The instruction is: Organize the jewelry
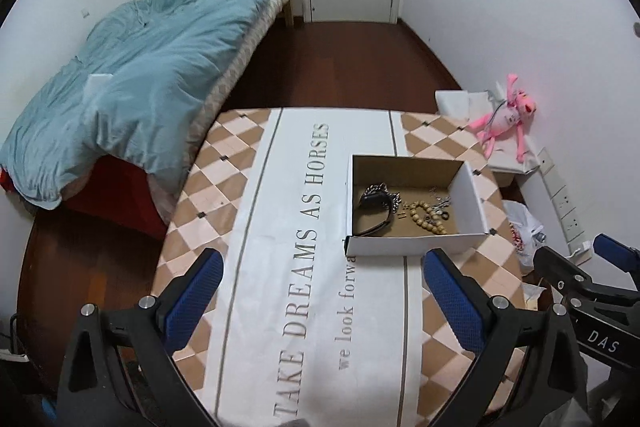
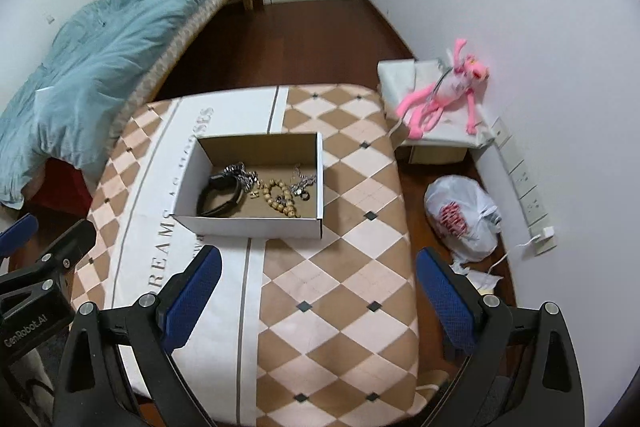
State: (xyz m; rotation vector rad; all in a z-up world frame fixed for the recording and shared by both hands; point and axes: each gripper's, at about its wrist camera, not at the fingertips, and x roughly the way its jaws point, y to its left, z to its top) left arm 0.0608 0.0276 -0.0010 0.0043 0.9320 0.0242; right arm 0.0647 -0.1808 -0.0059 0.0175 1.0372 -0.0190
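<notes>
Open cardboard box (image 2: 256, 223) of jewelry on a table covered by a patterned cloth (image 2: 352, 187).
Inside lie a black watch (image 2: 220, 197), a metal chain (image 2: 240, 173), a wooden bead bracelet (image 2: 280, 197) and a silver necklace (image 2: 302, 183). The left gripper (image 1: 324, 291) and right gripper (image 2: 320, 291) hover near the box, jaws wide, empty.

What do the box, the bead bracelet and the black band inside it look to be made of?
Box: cardboard, white outside, raw brown inside, with folded flaps.
Bead bracelet: likely wood, matte tan round beads.
Black band: probably rubber or leather, smooth dull strap; too small to tell.
</notes>
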